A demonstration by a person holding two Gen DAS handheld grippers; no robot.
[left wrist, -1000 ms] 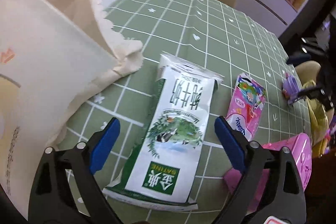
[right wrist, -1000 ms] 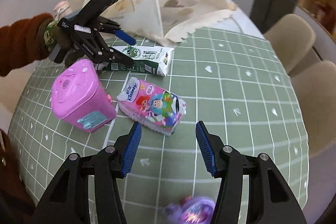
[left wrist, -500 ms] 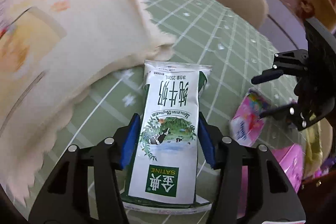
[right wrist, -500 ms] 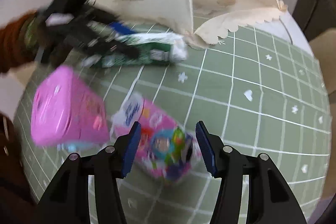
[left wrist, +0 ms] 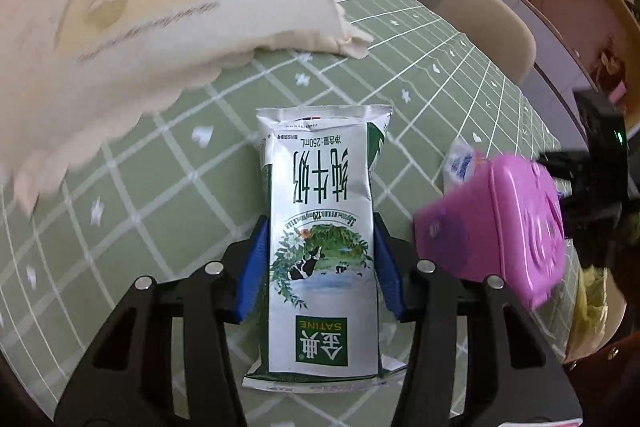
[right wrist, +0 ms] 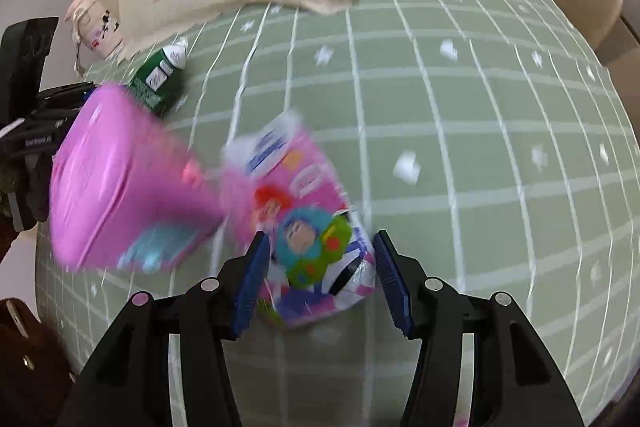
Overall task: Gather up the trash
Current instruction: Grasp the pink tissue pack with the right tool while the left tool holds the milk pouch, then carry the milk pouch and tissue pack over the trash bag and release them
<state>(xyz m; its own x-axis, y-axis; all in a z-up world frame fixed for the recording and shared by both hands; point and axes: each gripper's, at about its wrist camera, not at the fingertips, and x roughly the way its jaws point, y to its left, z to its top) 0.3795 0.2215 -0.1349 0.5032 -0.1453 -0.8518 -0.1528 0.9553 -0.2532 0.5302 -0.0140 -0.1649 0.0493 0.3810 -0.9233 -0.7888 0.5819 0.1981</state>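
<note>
Milk carton (left wrist: 322, 251) lying centre frame, long axis running bottom to top, sealed end pointing up-frame, left gripper (left wrist: 320, 267) jaws closing, blue pads pressing both long sides, right gripper (right wrist: 320, 275) standing wide, straddling tissue pack (right wrist: 304, 223) lower centre, pads clear, pink bin (right wrist: 120, 183) just left.

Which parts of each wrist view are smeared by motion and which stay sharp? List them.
Left wrist view: green-and-white milk carton sharp, cream printed food cover and pink plastic box smeared. Right wrist view: pink cartoon tissue pack and pink plastic box blurred, gripper fingers crisp; fisheye bends the green grid tablecloth.
</note>
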